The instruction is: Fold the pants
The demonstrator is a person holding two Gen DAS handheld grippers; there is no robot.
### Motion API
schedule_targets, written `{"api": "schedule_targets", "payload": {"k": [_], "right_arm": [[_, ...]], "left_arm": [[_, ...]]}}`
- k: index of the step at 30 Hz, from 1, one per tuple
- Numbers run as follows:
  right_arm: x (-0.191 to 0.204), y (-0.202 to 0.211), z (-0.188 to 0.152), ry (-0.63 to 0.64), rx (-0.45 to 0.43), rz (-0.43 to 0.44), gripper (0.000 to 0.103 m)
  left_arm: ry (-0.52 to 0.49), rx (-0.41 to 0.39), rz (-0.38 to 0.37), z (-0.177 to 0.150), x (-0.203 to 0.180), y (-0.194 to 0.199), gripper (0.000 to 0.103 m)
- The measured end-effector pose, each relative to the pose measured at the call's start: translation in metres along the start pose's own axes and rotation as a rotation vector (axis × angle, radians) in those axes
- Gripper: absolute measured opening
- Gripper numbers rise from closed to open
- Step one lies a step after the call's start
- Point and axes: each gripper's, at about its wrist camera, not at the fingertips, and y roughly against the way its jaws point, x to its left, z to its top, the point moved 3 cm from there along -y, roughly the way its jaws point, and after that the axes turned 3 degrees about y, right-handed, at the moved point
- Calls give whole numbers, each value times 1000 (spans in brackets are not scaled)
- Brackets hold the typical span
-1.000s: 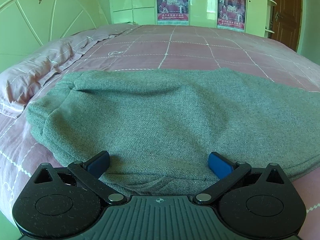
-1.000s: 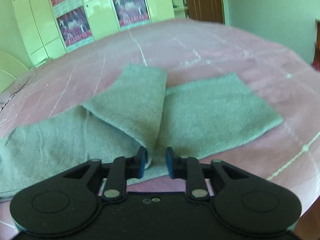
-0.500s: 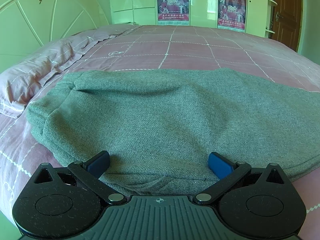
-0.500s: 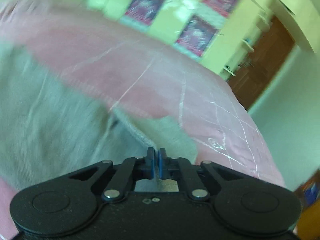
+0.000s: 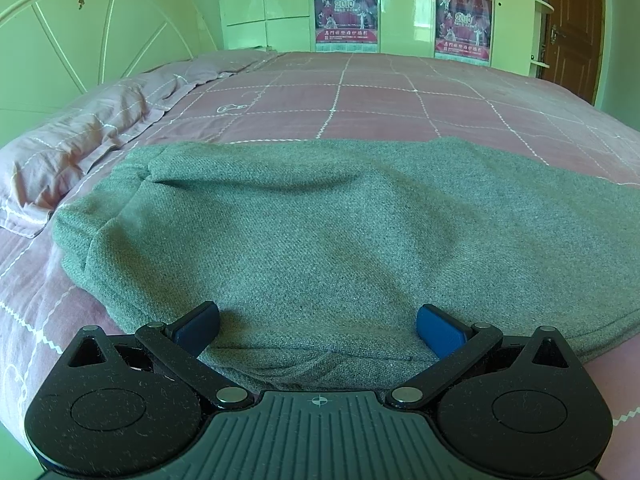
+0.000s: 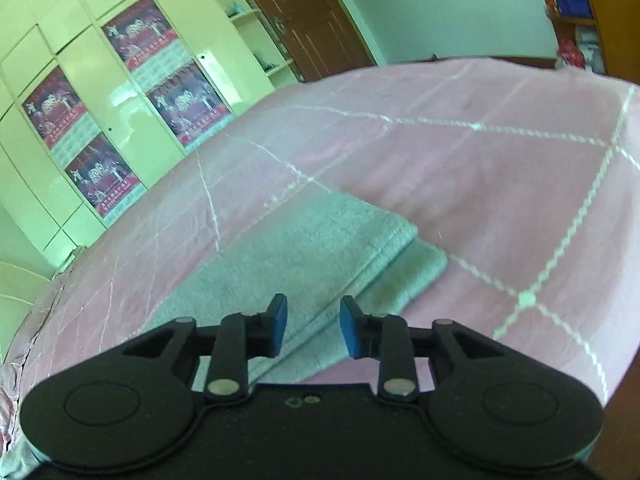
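Grey-green pants (image 5: 320,232) lie spread on the pink checked bed. In the left wrist view the waist end lies wide and flat, and my left gripper (image 5: 318,326) is open, its blue pads resting at the near edge of the cloth, one on each side. In the right wrist view the pant legs (image 6: 312,252) lie one stacked on the other, hems at the right. My right gripper (image 6: 313,326) is open and empty, just above the near edge of the stacked legs.
Pink pillows (image 5: 80,136) lie at the left by the white headboard (image 5: 80,40). A wardrobe with posters (image 6: 120,92) and a brown door (image 6: 292,12) stand beyond the bed. The bed's edge runs along the right (image 6: 616,360).
My right gripper carried one leg over onto the other, then opened and let it go. The legs now lie stacked. The left gripper has not moved.
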Motion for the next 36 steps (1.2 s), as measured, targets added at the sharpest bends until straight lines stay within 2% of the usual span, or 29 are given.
{"api": "schedule_targets", "payload": {"k": [1,6,9,11,12,13,16,18,20,22,23,24,25,27,29,34,36], "right_arm": [[-2,0,3,-26,4,-7,36],[-29,-9,3,-229,49,-16,34],[-43,-22,2,-345,56,21,32],[-47,-29,5,-354,56,18,27],[-46,-31,8,-352,70,14,18],[-43,-30,12,-340,69,27,0],[-26,2,26,-292,-26,125,0],[-22,16,26,-270,-44,145,0],[-33,15,19,-294,-21,130,0],[-52,-3,4,-322,61,73,0],[-63,-12,-4,-370,103,68,0],[-71,-15,-11,-417,113,102,0],[-75,-10,-12,-442,87,124,2],[-76,6,-11,-450,15,132,15],[-81,15,-11,-469,-22,122,18],[-88,-7,-12,-549,23,123,24],[-83,-19,-11,-519,48,104,30]], "left_arm": [[0,0,0,0,0,0,103],[-2,-1,1,0,0,0,103],[-2,-1,1,0,-1,0,103],[-2,1,-3,0,0,0,103],[-6,3,-8,1,1,1,103],[-14,7,-11,2,1,1,103],[-23,16,-27,3,2,1,103],[-26,16,-32,3,2,1,103],[-27,12,-30,2,1,0,103],[-27,8,-28,1,1,1,103],[-27,8,-29,1,1,0,103],[-27,9,-30,1,1,1,103],[-26,9,-32,2,2,1,103],[-27,11,-34,2,3,0,103],[-28,7,-31,2,2,0,103],[-30,3,-26,1,1,1,103],[-31,4,-25,0,-1,1,103]]}}
